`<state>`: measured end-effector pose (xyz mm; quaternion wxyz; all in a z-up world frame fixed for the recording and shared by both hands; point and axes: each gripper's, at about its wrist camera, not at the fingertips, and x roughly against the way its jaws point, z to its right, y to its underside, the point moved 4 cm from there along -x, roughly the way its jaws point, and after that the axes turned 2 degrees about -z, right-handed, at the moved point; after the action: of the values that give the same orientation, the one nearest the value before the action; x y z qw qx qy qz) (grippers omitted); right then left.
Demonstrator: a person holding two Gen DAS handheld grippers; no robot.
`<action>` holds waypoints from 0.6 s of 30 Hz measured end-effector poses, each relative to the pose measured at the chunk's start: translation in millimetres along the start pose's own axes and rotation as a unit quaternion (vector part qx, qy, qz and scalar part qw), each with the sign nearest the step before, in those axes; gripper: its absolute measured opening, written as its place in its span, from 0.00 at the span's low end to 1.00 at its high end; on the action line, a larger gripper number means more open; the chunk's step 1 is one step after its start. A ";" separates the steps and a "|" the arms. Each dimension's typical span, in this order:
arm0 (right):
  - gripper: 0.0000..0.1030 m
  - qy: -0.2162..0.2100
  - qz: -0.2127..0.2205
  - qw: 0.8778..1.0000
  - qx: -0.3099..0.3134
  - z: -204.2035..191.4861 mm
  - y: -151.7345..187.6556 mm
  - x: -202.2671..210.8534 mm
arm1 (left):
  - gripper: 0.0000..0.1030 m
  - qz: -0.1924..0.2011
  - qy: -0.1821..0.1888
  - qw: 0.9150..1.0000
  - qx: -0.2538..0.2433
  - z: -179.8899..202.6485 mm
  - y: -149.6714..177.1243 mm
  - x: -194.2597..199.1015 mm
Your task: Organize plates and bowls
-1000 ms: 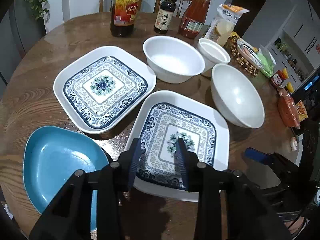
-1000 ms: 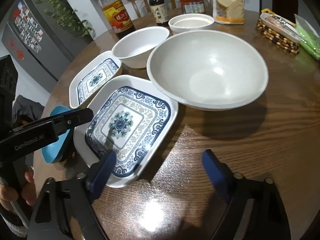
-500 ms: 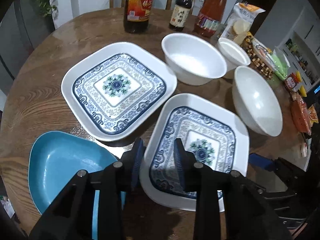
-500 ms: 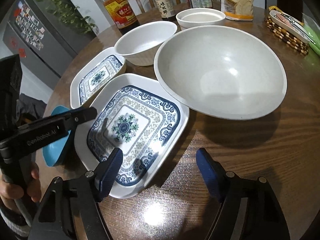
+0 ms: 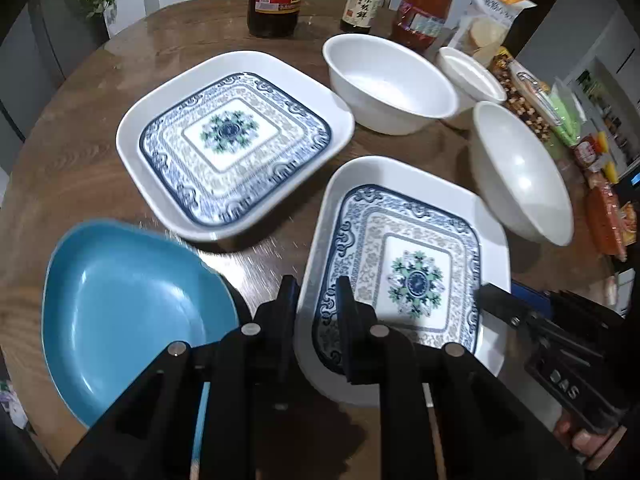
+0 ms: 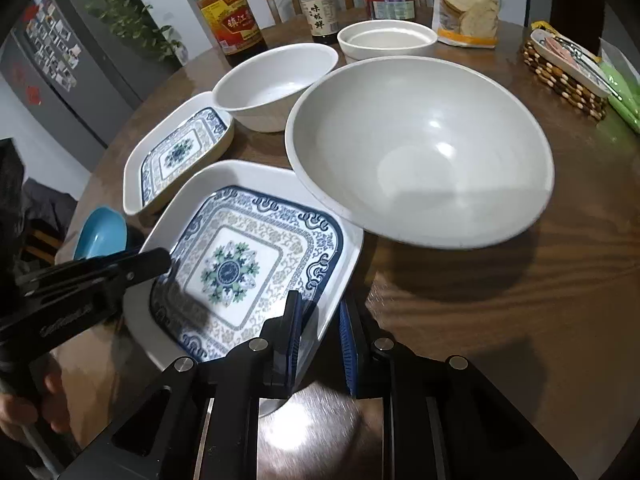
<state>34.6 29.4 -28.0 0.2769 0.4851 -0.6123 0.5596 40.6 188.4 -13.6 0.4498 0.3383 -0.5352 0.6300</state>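
both claws angle steeply down. left claw (image 5: 316,300) and right claw (image 6: 320,320) have just been closing, each now pinching a rim of the same patterned plate (image 5: 408,268).

You're working under dim indoor light; overhead glare shines off the wet-looking tabletop (image 6: 320,412) near the lens. Fisheye bending curves the edges into black corners. Slight blur smears the blue plate (image 5: 120,304).
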 end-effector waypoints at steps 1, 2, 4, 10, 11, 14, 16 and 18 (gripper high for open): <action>0.21 0.001 -0.001 1.000 0.006 -1.1 1.8 2.5 | 0.16 0.005 0.002 1.000 0.003 2.7 5.9 6.4; 0.21 0.001 -0.003 1.000 0.013 -1.4 3.8 4.8 | 0.16 0.009 0.002 1.000 0.003 6.6 11.2 11.1; 0.21 -0.007 -0.010 1.000 0.022 -0.2 9.1 9.8 | 0.16 0.017 0.005 1.000 0.006 12.8 25.3 22.3; 0.21 -0.004 -0.036 0.998 0.052 -5.5 26.2 6.3 | 0.16 0.011 0.011 1.000 0.024 21.3 63.1 31.4; 0.23 -0.005 -0.037 0.998 0.053 -5.4 27.2 5.4 | 0.16 0.010 0.008 1.000 0.025 21.2 66.8 31.6; 0.31 -0.009 -0.034 0.998 0.056 -6.6 25.2 7.3 | 0.17 0.001 0.011 0.999 0.036 19.5 74.9 27.3; 0.37 -0.013 -0.023 0.998 0.056 -6.7 20.7 13.9 | 0.20 0.002 0.014 0.999 0.049 17.3 77.8 26.2; 0.48 -0.013 -0.009 0.998 0.058 -8.5 18.8 21.6 | 0.27 0.010 0.011 0.998 0.055 14.0 78.2 31.7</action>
<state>7.8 29.6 -14.9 0.2455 0.5134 -0.5774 0.5855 -44.4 179.5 -11.0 0.4303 0.3498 -0.4982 0.6666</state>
